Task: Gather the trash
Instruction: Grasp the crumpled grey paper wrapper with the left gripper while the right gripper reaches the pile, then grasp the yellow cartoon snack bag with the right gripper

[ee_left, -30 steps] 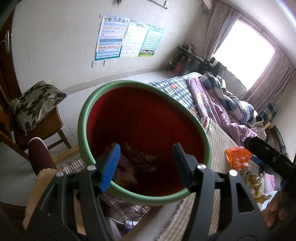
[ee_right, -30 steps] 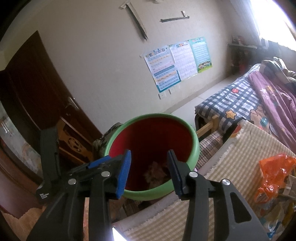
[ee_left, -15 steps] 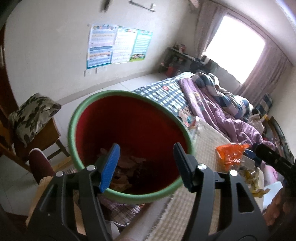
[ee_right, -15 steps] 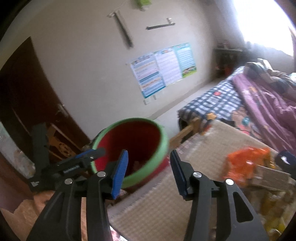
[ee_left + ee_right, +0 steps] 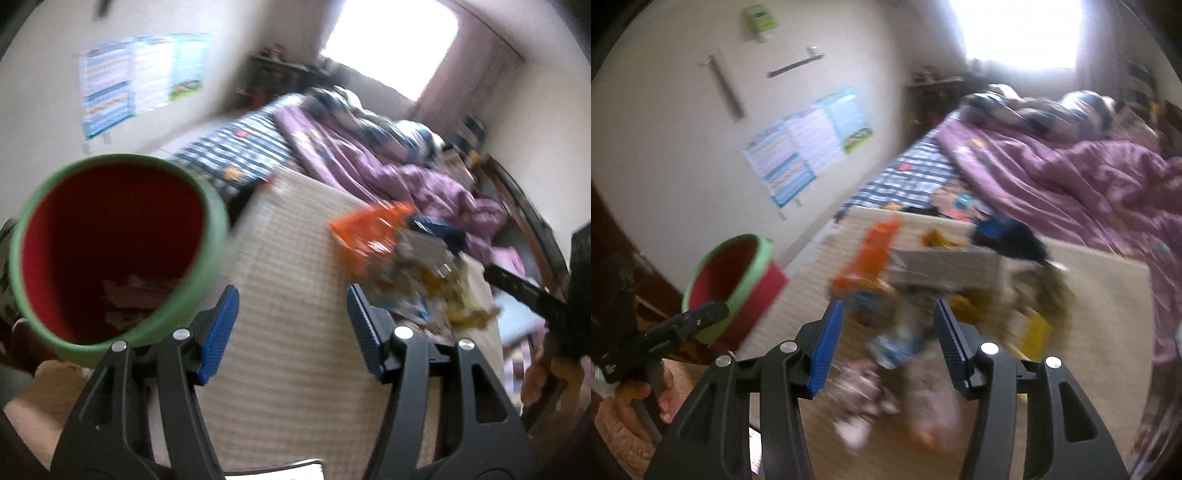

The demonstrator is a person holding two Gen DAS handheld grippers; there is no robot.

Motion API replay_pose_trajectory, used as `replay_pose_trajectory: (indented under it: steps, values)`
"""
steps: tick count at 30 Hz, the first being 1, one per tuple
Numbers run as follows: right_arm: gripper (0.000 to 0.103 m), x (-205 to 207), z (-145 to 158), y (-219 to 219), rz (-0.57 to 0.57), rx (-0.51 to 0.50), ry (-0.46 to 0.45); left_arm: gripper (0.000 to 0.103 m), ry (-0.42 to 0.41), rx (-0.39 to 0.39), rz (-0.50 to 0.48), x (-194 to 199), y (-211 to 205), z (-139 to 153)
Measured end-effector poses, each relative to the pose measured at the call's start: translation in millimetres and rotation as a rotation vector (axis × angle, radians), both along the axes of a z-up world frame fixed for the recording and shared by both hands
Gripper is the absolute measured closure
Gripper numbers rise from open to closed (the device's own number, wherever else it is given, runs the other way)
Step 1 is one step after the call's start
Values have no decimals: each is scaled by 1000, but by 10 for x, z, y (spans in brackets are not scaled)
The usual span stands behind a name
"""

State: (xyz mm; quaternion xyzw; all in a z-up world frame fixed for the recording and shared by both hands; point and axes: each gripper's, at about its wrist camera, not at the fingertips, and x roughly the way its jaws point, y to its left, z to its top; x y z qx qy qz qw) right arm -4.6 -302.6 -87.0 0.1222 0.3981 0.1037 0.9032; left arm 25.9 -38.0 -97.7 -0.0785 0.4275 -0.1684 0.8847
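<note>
At seven o'clock in the left wrist view stands the bin (image 5: pixel 110 251) — green rim, red inside — with some crumpled scraps lying in its bottom. The left claw (image 5: pixel 291 328) hangs over bare woven mat (image 5: pixel 288 229), its blue pads parted about halfway with nothing between them. At two o'clock from it lies the trash pile (image 5: pixel 413 266), an orange bag (image 5: pixel 369 232) on its near edge; the picture is blurred, so the smaller pieces cannot be told apart. At four o'clock the other tool's dark body shows, with part of a hand (image 5: pixel 543 373) under it.

In the right wrist view the right claw (image 5: pixel 886 343) points down at the pile (image 5: pixel 945 280), and its jaws are opening; nothing is pressed between the pads, though blurred wrappers lie just beyond and below the tips. The orange bag (image 5: pixel 875 254) sits at eleven o'clock from the claw, a flat grey card (image 5: pixel 945 266) at twelve, a yellow packet (image 5: pixel 1034 332) at three. The bin (image 5: pixel 731 280) is well apart at nine o'clock, beside the mat's edge, and the left tool in its hand (image 5: pixel 646 391) shows at eight. A bed (image 5: pixel 1071 177) with a purple quilt fills the upper right.

The step in hand looks like the reach for a fresh piece. Next, I judge, the right claw must settle over one single wrapper and close — loose, crinkly stuff that may slip or drag neighbours along — then carry it across to the bin.
</note>
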Motion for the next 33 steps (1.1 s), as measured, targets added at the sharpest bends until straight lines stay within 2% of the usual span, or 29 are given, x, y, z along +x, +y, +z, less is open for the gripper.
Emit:
replay_pose_trajectory:
  steps: [4, 5, 8, 13, 16, 18, 21, 23, 28, 33]
  values:
    - [52, -174, -135, -253, -62, 1, 33, 45, 67, -46, -145, -81, -460, -95]
    - [52, -202, -170, -305, -75, 9, 41, 40, 79, -53, -174, -107, -599, -113]
    - [52, -288, -251, -382, -97, 30, 62, 35, 114, -56, -236, -119, -880, -195]
    - [52, -345, -330, -373, -87, 43, 89, 34, 226, -75, -302, -103, -1249, -441]
    - [52, -353, -354, -369, -82, 54, 98, 44, 285, -49, -310, -102, -1354, -616]
    - [52, -367, -365, -353, -75, 59, 104, 65, 338, -65, -300, -91, -1327, -728]
    - [52, -363, -373, -322, -65, 63, 110, 71, 376, -118, -280, -67, -1220, -779]
    - [52, -342, -378, -288, -55, 67, 116, 73, 360, -114, -276, -73, -1155, -731]
    - [52, -298, -309, -166, -19, 59, 101, 75, 258, -73, -243, -108, -974, -494]
    - [52, -300, -223, -180, -28, 13, 79, 75, 181, -54, -197, -122, -821, -337]
